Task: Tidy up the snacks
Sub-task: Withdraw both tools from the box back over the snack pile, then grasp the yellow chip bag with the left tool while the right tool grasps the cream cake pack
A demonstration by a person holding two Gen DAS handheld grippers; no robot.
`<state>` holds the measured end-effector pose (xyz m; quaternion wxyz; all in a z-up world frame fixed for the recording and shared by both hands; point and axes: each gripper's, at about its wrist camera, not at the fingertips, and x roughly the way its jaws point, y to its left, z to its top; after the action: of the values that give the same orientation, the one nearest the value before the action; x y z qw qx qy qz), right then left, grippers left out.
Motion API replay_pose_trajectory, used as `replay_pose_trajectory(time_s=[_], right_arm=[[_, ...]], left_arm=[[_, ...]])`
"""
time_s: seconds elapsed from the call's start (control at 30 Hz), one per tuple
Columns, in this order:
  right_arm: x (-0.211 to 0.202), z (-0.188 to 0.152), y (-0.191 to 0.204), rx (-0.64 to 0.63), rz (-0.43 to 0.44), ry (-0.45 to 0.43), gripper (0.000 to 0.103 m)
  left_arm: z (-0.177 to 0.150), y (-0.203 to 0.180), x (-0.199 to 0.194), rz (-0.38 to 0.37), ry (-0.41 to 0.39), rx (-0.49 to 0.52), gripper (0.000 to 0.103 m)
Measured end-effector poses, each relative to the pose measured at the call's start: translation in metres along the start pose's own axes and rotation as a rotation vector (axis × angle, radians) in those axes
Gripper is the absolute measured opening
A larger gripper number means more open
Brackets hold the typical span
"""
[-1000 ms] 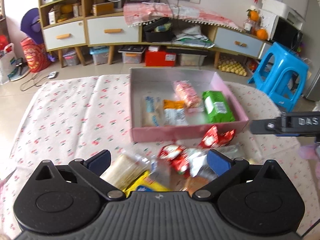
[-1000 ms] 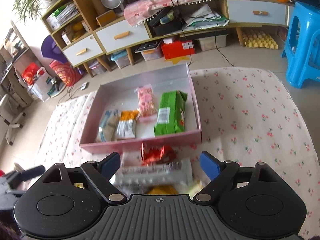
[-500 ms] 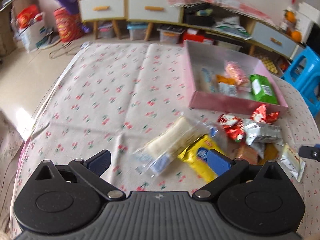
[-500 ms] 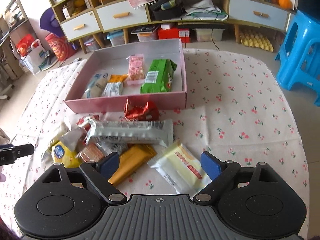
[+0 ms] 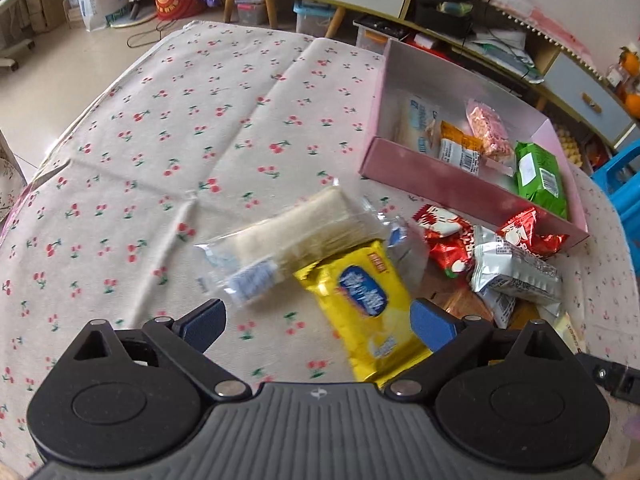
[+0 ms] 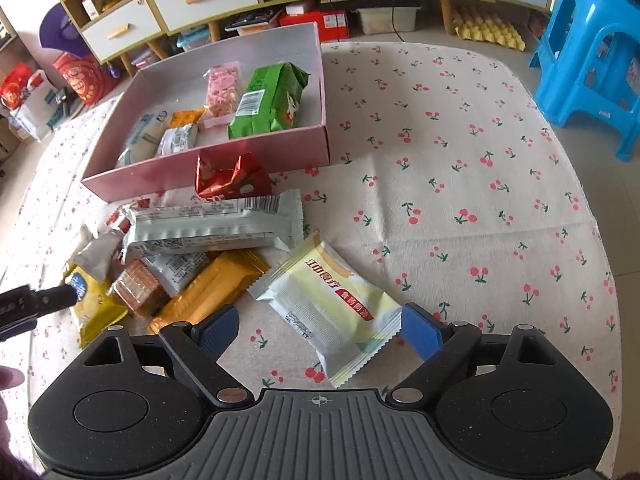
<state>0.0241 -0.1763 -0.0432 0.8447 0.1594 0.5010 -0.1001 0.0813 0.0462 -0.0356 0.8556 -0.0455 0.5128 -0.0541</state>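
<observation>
Cherry-printed cloth (image 6: 460, 160) covers the round tabletop, with shelving and a blue plastic stool (image 6: 592, 52) behind it. Toward the far edge a shallow pink cardboard box (image 6: 224, 168) is seen, and five packets can be counted inside it, the green pouch (image 6: 268, 100) being the largest. Against the box's near wall a heap of loose packets is spread; about nine can be counted, though some are partly buried. At the left of the heap a clear-wrapped pale wafer bar (image 5: 296, 232) and a yellow foil packet (image 5: 368, 300) are framed by the left gripper (image 5: 316, 322), whose jaws are spread and empty. At the right, a pale cream pillow packet (image 6: 332, 300) lies between the parted, empty jaws of the right gripper (image 6: 320, 330). All are judged light, crinkly and slippery; the contents are probably crushable, so a gentle pinch across the packet's middle is advised, away from the crimped ends.
</observation>
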Motion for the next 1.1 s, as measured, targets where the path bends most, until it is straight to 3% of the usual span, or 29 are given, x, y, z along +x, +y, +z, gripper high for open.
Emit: replay_pose_trajectory(time_s=[0.2,0.47,0.67,0.97,1.1], right_arm=[[0.007,0.002,-0.002,0.002,-0.021,0.020,0.090],[0.016,0.006,-0.003,-0.010,-0.037,0.028,0.090],[0.024,0.008,-0.006,-0.048,-0.055,0.023,0.090],[0.031,0.002,0.003,-0.242,-0.024,-0.026,0.090],[0.035,-0.003,0.006,-0.303,-0.004,-0.038,0.091]], left_arm=[[0.000,-0.014,0.013,0.071,-0.012,-0.030,0.094],[-0.007,-0.022,0.018,0.103,-0.016,-0.034,0.091],[-0.008,-0.013,0.017,0.062,0.008,0.000,0.087],[-0.014,0.019,0.007,0.018,0.020,0.092,0.085],[-0.018,0.030,0.002,-0.007,0.009,0.154,0.079]])
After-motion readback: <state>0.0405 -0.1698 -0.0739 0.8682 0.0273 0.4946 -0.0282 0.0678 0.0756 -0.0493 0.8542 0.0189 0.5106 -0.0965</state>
